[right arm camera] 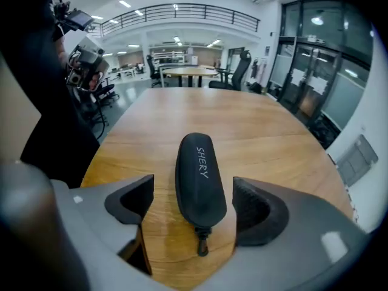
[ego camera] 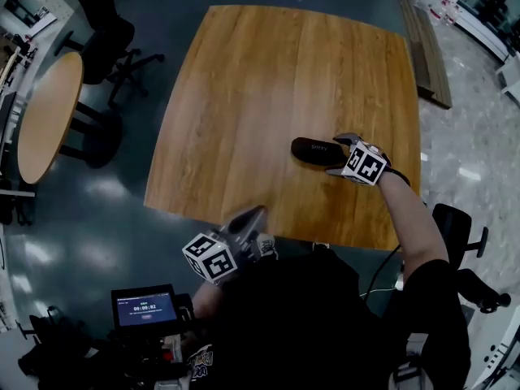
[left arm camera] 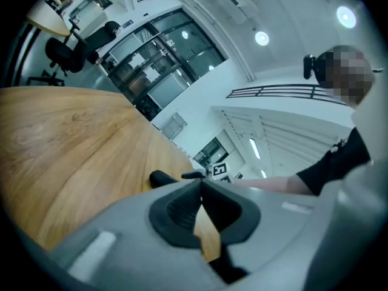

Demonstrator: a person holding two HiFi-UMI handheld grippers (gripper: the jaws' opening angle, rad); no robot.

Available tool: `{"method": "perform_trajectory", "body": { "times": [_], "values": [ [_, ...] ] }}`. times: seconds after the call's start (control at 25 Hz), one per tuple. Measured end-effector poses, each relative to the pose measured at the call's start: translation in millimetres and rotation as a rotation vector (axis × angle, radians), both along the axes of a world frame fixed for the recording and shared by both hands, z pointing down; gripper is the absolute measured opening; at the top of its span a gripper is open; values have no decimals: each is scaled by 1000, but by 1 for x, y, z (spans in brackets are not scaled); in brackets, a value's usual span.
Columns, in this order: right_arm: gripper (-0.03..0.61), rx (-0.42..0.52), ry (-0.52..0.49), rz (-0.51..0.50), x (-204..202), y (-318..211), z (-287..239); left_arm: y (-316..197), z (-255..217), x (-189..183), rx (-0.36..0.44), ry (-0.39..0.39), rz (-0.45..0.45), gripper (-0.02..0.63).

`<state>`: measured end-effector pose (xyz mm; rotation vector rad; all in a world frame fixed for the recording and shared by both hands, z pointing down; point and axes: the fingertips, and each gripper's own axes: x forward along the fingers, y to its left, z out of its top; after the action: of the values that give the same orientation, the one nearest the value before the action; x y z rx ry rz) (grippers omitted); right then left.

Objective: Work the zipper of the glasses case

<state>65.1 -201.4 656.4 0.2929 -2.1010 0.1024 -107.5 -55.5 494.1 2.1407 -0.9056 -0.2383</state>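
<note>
A black zippered glasses case (ego camera: 318, 150) lies flat on the wooden table (ego camera: 260, 80), near its right front part. In the right gripper view the case (right arm camera: 200, 177) points away from me, and its zipper pull (right arm camera: 202, 242) hangs off the near end. My right gripper (right arm camera: 194, 202) stands open astride that near end, with a gap between each pad and the case. Seen from the head view, the right gripper (ego camera: 340, 154) is at the case's right end. My left gripper (ego camera: 248, 218) is shut and empty at the table's near edge, pointing across the table toward the case (left arm camera: 160, 178).
A round table (ego camera: 49, 112) and black office chairs (ego camera: 110, 43) stand on the dark floor to the left. A small screen (ego camera: 145, 307) is mounted near my left side. Another chair (ego camera: 459, 234) stands to the right of the table.
</note>
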Motion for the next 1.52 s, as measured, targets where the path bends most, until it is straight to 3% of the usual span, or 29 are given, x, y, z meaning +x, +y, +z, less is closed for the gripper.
{"method": "perform_trajectory", "body": {
  "times": [0.2, 0.28, 0.36, 0.4, 0.56, 0.68, 0.76, 0.84, 0.96, 1.04, 1.12, 1.24, 1.4, 1.52],
  "values": [
    [413, -216, -4, -74, -10, -10, 27, 4, 4, -3, -27, -43, -138, 2],
    [414, -261, 8, -125, -15, -8, 37, 4, 5, 0, -54, -56, -173, 2],
    [410, -241, 44, -200, -18, -3, 47, 6, 8, 3, -72, -60, -190, 2],
    [365, -209, 62, -233, -19, -3, 52, 7, 11, 3, -73, -54, -196, 2],
    [341, -35, 55, -335, -29, -4, 39, 0, 10, 6, -80, -49, -179, 2],
    [334, 190, 49, -467, -36, 1, 4, -12, 2, 12, -42, -96, -73, 2],
    [333, 384, 74, -596, -40, 10, -30, -23, -1, 13, 4, -177, 30, 8],
    [333, 556, 119, -732, -43, 20, -65, -39, -5, 18, 46, -288, 145, 132],
    [331, 746, 194, -900, -50, 38, -111, -63, -15, 39, 104, -415, 339, 171],
    [331, 837, 230, -980, -58, 52, -136, -68, -17, 64, 105, -461, 512, 269],
    [331, 887, 238, -1019, -66, 66, -152, -66, -17, 91, 94, -480, 675, 310],
    [331, 925, 262, -1037, -73, 80, -168, -60, -22, 121, 75, -456, 823, 330],
    [336, 967, 344, -1095, -72, 91, -177, -44, -26, 142, 40, -393, 944, 336],
    [345, 939, 320, -1069, -69, 98, -178, -39, -28, 146, 34, -332, 946, 292]
  ]
}}
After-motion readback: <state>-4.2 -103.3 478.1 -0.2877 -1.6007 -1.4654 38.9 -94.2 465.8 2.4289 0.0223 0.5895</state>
